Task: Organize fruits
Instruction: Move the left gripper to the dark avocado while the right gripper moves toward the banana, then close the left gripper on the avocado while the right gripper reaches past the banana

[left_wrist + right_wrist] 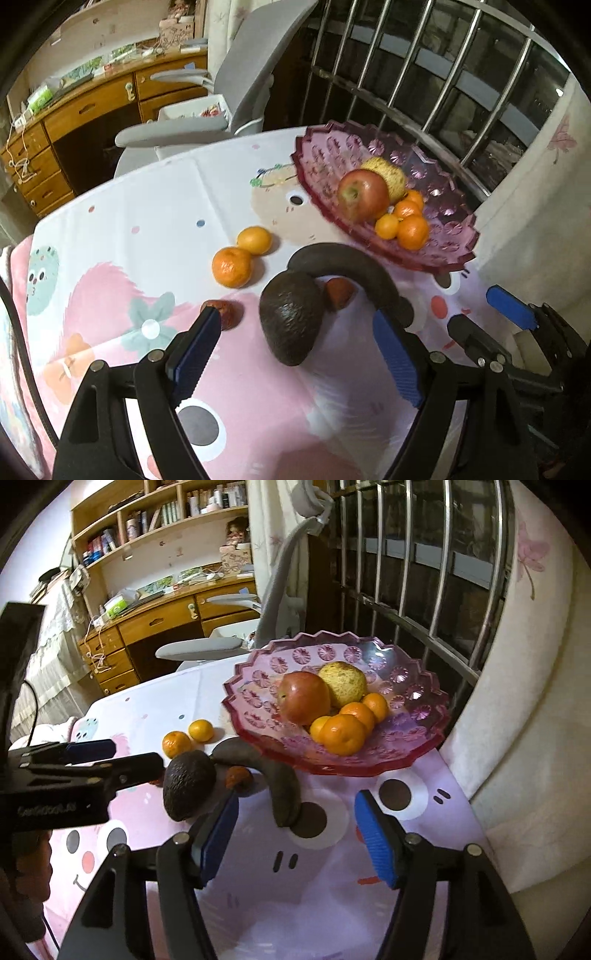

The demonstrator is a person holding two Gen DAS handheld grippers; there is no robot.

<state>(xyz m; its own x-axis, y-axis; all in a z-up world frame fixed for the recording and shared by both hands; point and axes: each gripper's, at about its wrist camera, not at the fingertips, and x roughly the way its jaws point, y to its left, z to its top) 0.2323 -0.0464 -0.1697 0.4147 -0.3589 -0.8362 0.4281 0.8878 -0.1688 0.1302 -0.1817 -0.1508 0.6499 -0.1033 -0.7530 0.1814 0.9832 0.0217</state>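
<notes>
A pink glass bowl holds a red apple, a yellow pear and several tangerines. On the cloth lie a dark avocado, a blackened banana, two tangerines and two small reddish fruits. My left gripper is open around the avocado, not touching. My right gripper is open and empty near the banana's end; it also shows in the left wrist view.
A cartoon-print cloth covers the table. A grey chair stands behind it, a wooden desk farther back. Window bars and a cream cushion lie on the right.
</notes>
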